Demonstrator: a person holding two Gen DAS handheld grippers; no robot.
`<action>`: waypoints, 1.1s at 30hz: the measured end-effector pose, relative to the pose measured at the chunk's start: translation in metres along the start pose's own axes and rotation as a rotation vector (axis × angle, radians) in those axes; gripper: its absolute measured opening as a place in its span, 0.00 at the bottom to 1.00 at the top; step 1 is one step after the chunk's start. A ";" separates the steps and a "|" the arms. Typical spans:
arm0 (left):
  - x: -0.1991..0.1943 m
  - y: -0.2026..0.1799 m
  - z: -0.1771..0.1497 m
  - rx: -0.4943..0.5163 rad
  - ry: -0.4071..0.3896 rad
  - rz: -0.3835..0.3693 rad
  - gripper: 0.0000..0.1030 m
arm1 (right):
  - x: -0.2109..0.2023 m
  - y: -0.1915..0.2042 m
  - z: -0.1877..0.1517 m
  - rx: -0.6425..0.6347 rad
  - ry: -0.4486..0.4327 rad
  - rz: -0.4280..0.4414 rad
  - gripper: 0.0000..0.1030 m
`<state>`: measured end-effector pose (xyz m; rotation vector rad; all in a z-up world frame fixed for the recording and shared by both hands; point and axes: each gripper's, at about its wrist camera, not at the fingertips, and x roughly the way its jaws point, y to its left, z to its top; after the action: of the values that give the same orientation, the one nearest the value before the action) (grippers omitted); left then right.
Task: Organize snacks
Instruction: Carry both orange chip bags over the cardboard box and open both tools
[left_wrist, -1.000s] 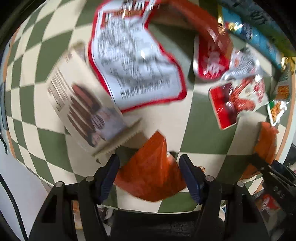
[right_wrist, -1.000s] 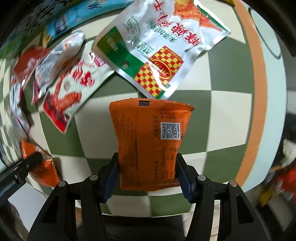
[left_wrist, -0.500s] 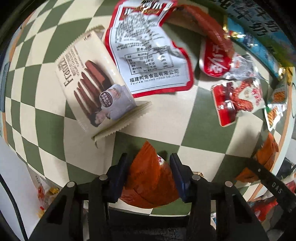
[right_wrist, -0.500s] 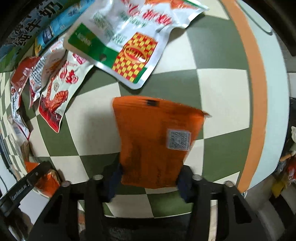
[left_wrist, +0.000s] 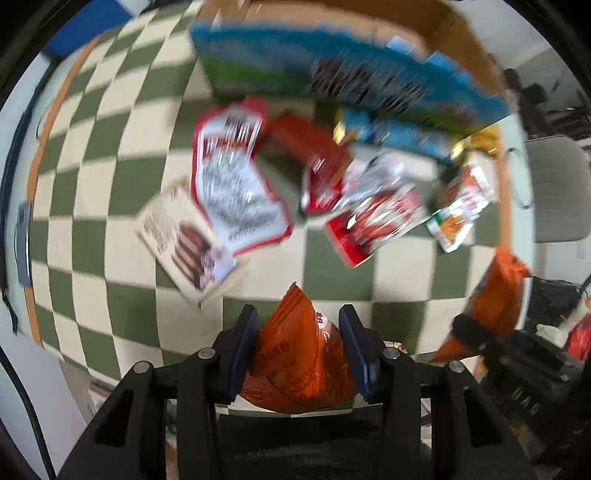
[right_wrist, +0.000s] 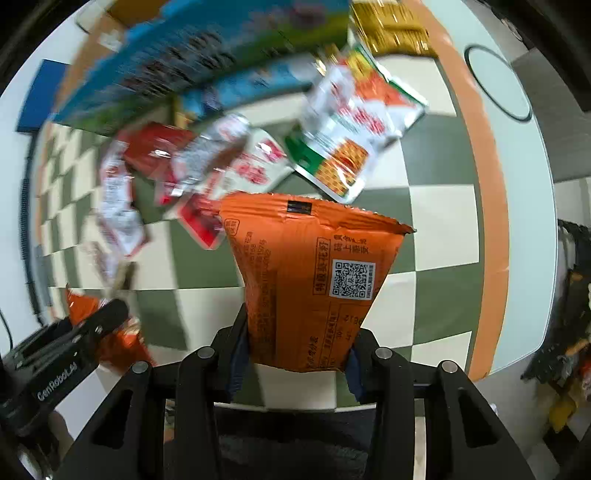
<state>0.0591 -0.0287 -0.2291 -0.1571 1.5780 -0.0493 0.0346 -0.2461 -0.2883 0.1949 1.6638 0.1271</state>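
**Both grippers up w/ an orange pack each**

L gripper (left_wrist: 297, 343) is clamped on a crumpled orange snack bag (left_wrist: 303, 354), blue pads pressing both sides; bag is off the checkered table (left_wrist: 122, 177), held pointing down at it. R gripper (right_wrist: 295, 345) has its jaws closing on a second orange packet w/ QR code (right_wrist: 314, 266); packet sits squeezed btwn the pads, its sealed top edge flaring wide above them, also clear of the tabletop.

Left on the table, per L wrist view (blurry): beige biscuit pack w/ brown wafers (left_wrist: 188, 240) just beside a red-bordered white pouch (left_wrist: 236, 184), corners overlapping; red pouch (left_wrist: 317, 162) and a red/silver pack (left_wrist: 373, 218) more to the right, touching; green/orange-check pouch (left_wrist: 458, 214) near the table's right rim. Big blue-green carton (left_wrist: 332, 74) along the far side, a blue stick pack (left_wrist: 399, 133) right in front of it. Gold wrapper (right_wrist: 391, 33) at the far edge in R wrist view.

R gripper w/ its packet shows at the right edge of the L view.
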 end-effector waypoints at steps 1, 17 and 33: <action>-0.014 -0.001 0.005 0.010 -0.020 -0.016 0.42 | -0.020 0.003 0.004 -0.003 -0.011 0.013 0.44; -0.094 -0.060 0.233 0.093 -0.172 0.033 0.42 | -0.165 0.052 0.167 -0.088 -0.230 0.104 0.44; 0.027 -0.052 0.398 0.053 0.067 0.032 0.42 | -0.039 0.078 0.377 -0.242 -0.069 0.046 0.44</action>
<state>0.4595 -0.0564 -0.2552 -0.0896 1.6438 -0.0723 0.4172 -0.1897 -0.2731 0.0534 1.5607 0.3504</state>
